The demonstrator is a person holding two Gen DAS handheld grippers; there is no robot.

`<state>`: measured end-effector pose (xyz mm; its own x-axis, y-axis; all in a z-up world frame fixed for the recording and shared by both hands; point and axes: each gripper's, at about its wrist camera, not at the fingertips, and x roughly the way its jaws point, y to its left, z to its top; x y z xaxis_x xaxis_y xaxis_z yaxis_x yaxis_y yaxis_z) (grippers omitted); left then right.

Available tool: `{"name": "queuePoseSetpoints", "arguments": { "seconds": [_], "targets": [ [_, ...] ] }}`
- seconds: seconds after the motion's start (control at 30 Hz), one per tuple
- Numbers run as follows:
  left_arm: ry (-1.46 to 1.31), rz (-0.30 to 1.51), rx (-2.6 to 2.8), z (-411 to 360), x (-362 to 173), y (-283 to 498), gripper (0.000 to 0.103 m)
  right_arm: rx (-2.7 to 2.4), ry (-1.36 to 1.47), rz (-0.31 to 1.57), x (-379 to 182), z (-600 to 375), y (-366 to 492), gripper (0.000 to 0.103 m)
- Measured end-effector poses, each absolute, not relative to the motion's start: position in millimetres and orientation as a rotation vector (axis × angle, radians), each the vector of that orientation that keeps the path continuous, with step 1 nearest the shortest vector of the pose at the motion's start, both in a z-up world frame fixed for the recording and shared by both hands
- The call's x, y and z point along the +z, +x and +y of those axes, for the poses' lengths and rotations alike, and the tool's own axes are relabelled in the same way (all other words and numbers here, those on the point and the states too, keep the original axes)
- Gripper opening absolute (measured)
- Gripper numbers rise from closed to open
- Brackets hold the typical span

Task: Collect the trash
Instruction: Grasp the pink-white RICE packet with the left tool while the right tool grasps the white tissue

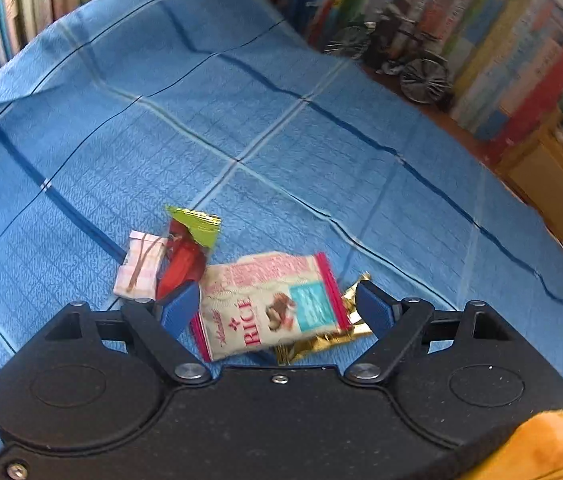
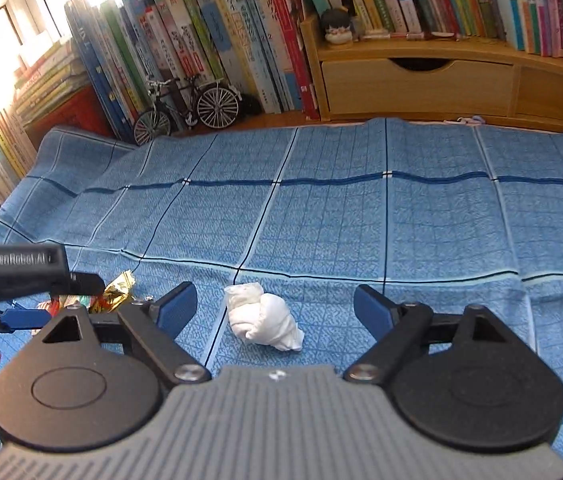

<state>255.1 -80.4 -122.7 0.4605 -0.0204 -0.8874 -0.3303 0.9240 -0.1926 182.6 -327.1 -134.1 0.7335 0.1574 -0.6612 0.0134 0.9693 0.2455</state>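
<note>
We list what lies on the blue checked cloth (image 2: 361,208) that covers the table.

Item one: a white and pink foil snack packet printed "RICE" (image 1: 271,304), flat, between the wide-spread jaws of our left gripper (image 1: 277,306). It overlaps a crinkled gold foil wrapper (image 1: 321,340) at its right side.

Item two: a red and green foil wrapper (image 1: 187,246), just beyond the left blue pad, touching a small pink-and-white checked paper packet (image 1: 141,266).

Item three: a crumpled white paper tissue (image 2: 263,316), apart from the wrapper cluster, lying between the jaws of our right gripper (image 2: 275,306), which also stand wide and hold nothing.

Background: rows of books, a small model bicycle (image 2: 187,106), wooden drawers (image 2: 421,84).

Step in hand, as we judge it: each gripper is lined up over one piece. For the rice packet we would lower until the pads straddle its long edges, then close slowly so the slick foil buckles upward rather than skating away. The tissue is soft; we would pinch its thickest fold.
</note>
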Motion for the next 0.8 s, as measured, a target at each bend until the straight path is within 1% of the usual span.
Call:
{"name": "queuePoseSetpoints", "arguments": {
  "seconds": [0.2,0.4,0.47,0.57,0.73,0.8],
  "targets": [
    [-0.367,1.109,0.248,-77,-133,263,0.084,0.121,0.207,0.763,-139,-320,192,0.091],
    [-0.381,1.118,0.253,-77,-132,260,0.086,0.146,0.186,0.772,-141,-311,195,0.091],
    [-0.399,1.133,0.258,-77,-134,258,0.089,0.150,0.182,0.777,-142,-308,196,0.091],
    [-0.373,1.146,0.262,-80,-137,258,0.091,0.150,0.169,0.780,-143,-305,195,0.091],
    [-0.339,1.159,0.251,-86,-137,260,0.091,0.149,0.155,0.787,-145,-303,194,0.091],
    [-0.337,1.158,0.236,-88,-135,260,0.087,0.146,0.152,0.789,-145,-303,194,0.091]
  ]
}}
